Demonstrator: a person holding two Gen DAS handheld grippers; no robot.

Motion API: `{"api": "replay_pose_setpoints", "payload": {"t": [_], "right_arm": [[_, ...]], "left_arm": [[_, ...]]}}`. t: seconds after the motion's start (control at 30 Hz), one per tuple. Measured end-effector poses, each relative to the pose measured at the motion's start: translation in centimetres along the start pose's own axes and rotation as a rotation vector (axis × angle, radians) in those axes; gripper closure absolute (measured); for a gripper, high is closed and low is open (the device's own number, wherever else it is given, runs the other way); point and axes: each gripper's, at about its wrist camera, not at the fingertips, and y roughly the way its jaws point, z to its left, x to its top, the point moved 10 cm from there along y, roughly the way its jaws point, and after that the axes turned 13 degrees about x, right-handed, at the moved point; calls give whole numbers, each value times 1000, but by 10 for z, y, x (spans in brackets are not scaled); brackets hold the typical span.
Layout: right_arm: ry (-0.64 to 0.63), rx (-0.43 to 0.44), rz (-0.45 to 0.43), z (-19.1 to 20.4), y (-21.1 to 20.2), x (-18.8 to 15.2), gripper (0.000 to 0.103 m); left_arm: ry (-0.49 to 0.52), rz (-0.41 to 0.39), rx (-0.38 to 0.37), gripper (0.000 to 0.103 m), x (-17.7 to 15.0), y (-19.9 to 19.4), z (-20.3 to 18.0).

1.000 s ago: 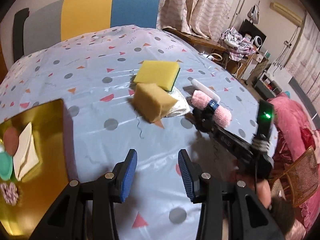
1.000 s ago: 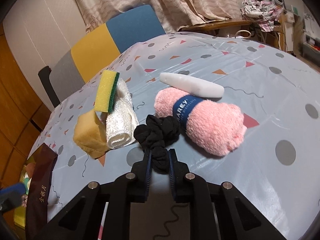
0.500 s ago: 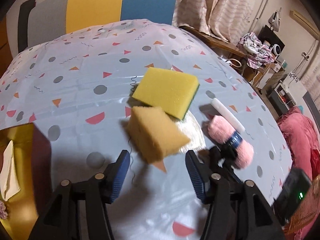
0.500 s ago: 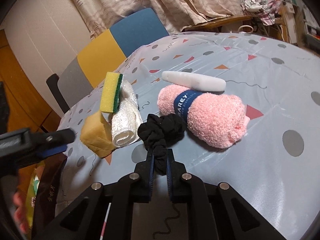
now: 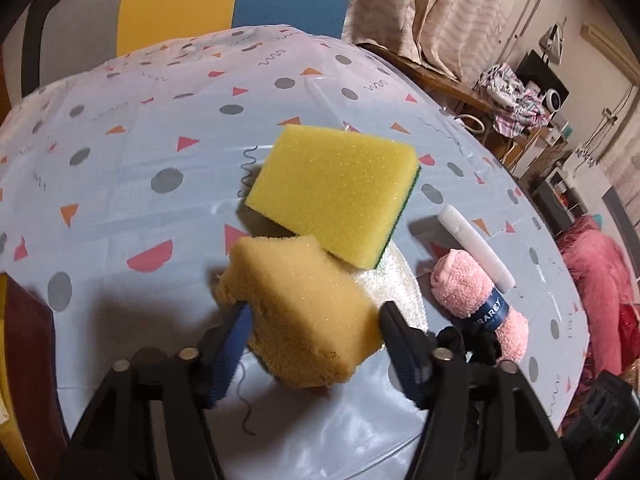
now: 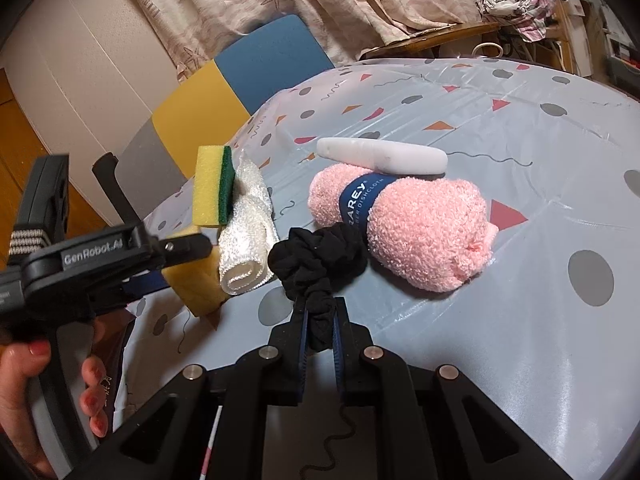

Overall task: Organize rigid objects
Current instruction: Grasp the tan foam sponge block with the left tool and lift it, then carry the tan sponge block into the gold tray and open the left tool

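An orange sponge lies on the patterned tablecloth, and my left gripper stands open astride it, one blue pad at each side. A yellow-and-green sponge leans on a rolled white cloth just behind. To the right are a pink rolled dishcloth and a white stick-shaped object. In the right wrist view my right gripper is shut on a black scrunchie, which rests against the pink dishcloth. The left gripper's fingers show beside the orange sponge.
A chair with a grey, yellow and blue back stands behind the table's far edge. A dark red and gold box sits at the left edge. A person's hand holds the left gripper. Furniture and clutter fill the room at the right.
My left gripper has opened wider and moved forward and down, so the orange sponge now sits between its fingers. The right gripper has stayed shut on the scrunchie.
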Motion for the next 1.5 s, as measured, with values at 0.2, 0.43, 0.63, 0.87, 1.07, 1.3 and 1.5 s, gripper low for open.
{"api": "replay_pose_setpoints", "payload": {"t": [0.2, 0.43, 0.63, 0.87, 1.07, 1.3, 1.5], "right_arm": [[-3, -6, -8, 0, -2, 1, 88], [-70, -39, -76, 15, -20, 11, 19], [-67, -93, -2, 15, -1, 23, 23], [-103, -126, 80, 18, 18, 16, 82], [-115, -117, 15, 26, 0, 8, 90], [-141, -126, 8, 37, -8, -10, 89], [-146, -124, 14, 46, -11, -21, 92]], "left_arm": [[-14, -15, -37, 57, -11, -15, 10], [-54, -9, -56, 59, -26, -29, 25], [-96, -8, -91, 59, -36, -45, 35], [-129, -40, -146, 59, -38, -76, 44], [-146, -98, -196, 59, -39, -111, 56], [-152, -159, -193, 59, -42, -142, 88], [-178, -188, -125, 59, -49, -150, 142]]}}
